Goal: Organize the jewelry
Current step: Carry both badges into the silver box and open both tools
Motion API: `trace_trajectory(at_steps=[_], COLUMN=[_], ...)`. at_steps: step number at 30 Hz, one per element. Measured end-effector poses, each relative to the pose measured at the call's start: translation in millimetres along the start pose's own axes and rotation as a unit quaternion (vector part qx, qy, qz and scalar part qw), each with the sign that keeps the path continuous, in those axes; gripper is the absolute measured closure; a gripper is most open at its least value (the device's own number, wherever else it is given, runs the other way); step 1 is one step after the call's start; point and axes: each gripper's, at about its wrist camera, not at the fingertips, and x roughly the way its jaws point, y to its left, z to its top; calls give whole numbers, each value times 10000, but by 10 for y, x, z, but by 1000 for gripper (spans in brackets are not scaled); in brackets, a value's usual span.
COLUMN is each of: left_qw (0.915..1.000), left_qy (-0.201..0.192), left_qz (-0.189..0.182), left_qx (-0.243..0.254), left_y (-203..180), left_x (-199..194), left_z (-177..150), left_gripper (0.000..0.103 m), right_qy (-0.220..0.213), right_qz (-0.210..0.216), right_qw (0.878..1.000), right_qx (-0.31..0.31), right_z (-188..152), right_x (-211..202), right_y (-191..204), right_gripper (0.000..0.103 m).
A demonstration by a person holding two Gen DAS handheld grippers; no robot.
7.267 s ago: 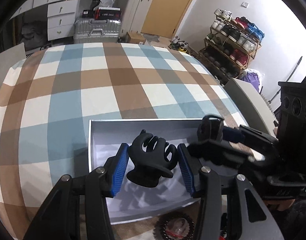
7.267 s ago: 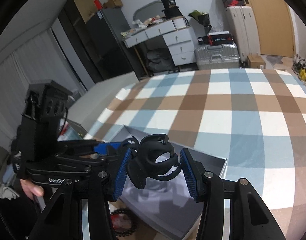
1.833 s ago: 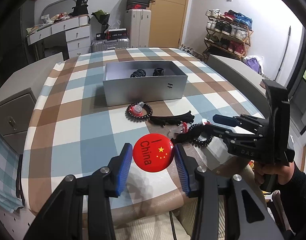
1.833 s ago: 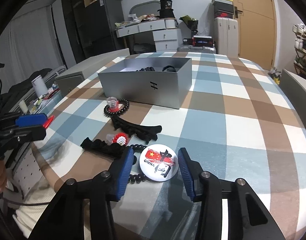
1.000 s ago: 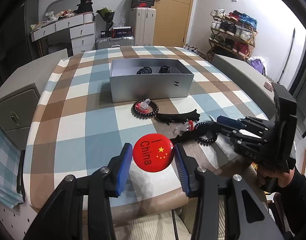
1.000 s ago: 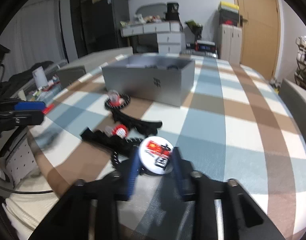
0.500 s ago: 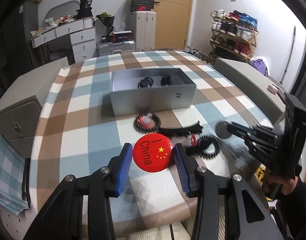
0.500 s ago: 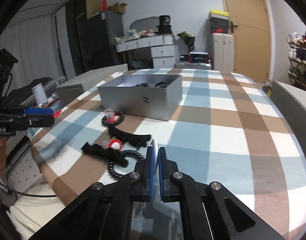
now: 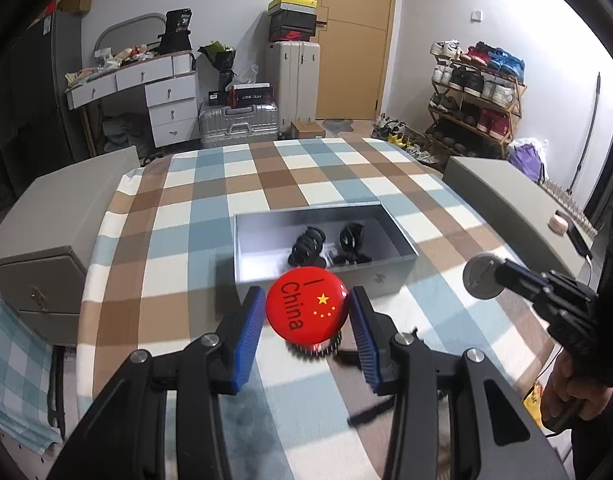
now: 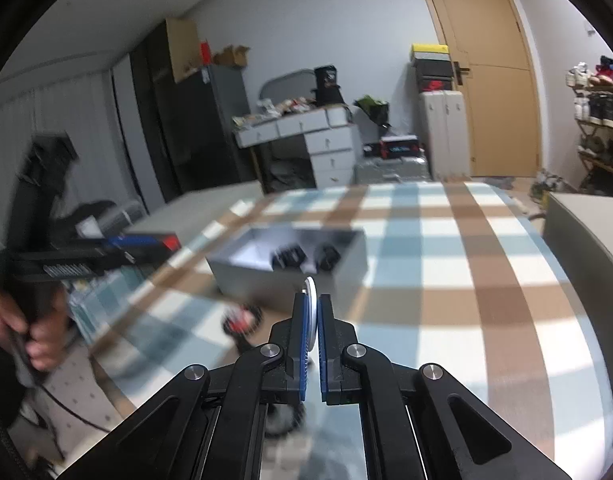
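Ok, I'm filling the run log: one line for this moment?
left gripper: shut on red badge | right gripper: shut on white badge | box: two black items inside

Table w/ blue, brown & white checked cloth (image 9: pixel 178 240) – rounded edge, cloth hangs over near side.
On it:
- Open silver-grey rectangular cardboard box (image 9: pixel 386 272), mid-table, small dark logo on near wall. Inside: two black hair clips/ties (image 9: pixel 306 246), side by side, toward near wall.
- Black beaded ring w/ red centre piece (image 10: pixel 242 318), just near of box; blurred in right wrist view, mostly hidden in left.
- Further dark items at near edge, too blurred/hidden to ID.
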Motion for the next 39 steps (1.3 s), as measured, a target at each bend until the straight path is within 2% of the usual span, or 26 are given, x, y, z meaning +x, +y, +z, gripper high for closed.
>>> trace_trajectory(at_steps=[6, 10, 15, 24, 32, 36, 39], left_qw=[9999, 9998, 9991, 9970, 9955, 9950, 9927], left_qy=[-14, 86, 352, 754, 927, 997, 1154], left_qz=[-2, 65, 12, -6, -156, -106, -339], left_qx=[-118, -182, -216, -195, -130, -26, -104], left_y=[147, 222, 290, 346, 300, 277, 296], left_x=[192, 367, 579, 819, 952, 1023, 1073], left_z=[200, 296, 353, 372, 413, 429, 439], left_gripper=[66, 66, 66, 66, 66, 66, 64], right_qy=[-57, 221, 621, 1060, 1177, 1175, 1165], right_qz=[197, 295, 296, -323, -485, -604, -608], right_qw=[9997, 9990, 9966, 9895, 9873, 9857, 9856], right_qx=[-150, -265, -453, -932, -948, -1046, -1061], right_z=[434, 612, 652, 558, 523, 506, 500], right_x=[292, 687, 1068, 1414, 1586, 1617, 1609], right_y=[83, 126, 198, 233, 220, 253, 273], right_gripper=[99, 99, 99, 99, 99, 97, 96])
